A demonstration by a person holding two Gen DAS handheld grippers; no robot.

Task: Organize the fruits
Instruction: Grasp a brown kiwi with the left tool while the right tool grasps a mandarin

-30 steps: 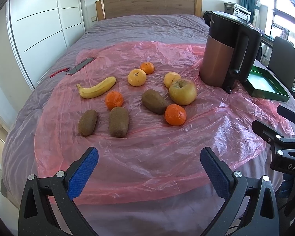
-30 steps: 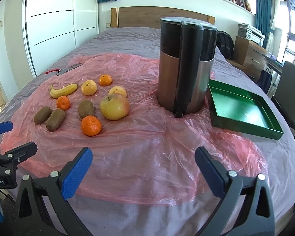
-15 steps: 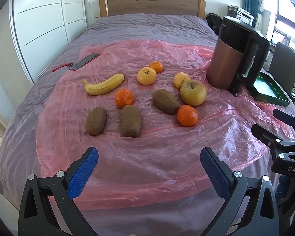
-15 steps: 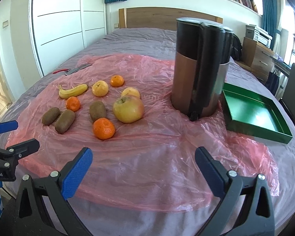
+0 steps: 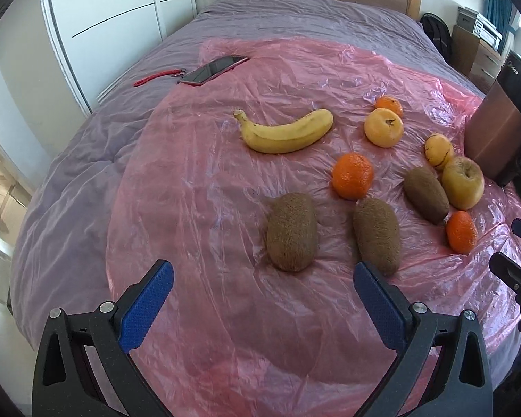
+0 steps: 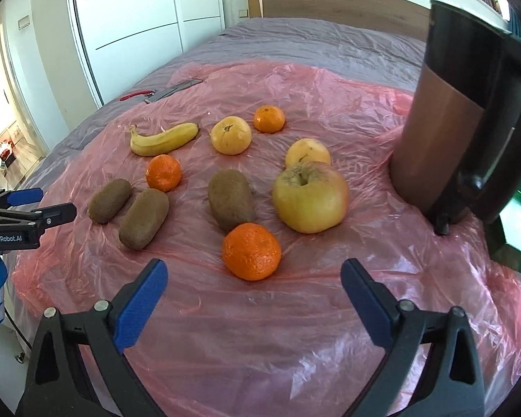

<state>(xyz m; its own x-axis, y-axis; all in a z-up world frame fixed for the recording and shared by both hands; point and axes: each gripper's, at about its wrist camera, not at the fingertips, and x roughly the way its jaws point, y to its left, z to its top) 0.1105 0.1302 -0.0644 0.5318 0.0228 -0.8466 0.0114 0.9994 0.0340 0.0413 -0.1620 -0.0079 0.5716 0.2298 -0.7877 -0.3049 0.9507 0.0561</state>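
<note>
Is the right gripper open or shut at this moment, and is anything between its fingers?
Open. In its own wrist view the right gripper has its blue pads spread wide with only pink plastic sheet between them; the nearest orange lies just ahead, untouched.

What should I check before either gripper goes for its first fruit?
1. Left gripper jaws open, empty: ok.
2. Right gripper jaws open, empty: ok.
3. Fuzzy brown kiwi ahead of the left jaws, apart from its neighbours: ok.
4. Round orange mandarin ahead of the right jaws, clear of the yellow-green apple: ok.
5. Green square tray free to receive fruit: cannot tell, mostly hidden behind the copper and black kettle.
</note>
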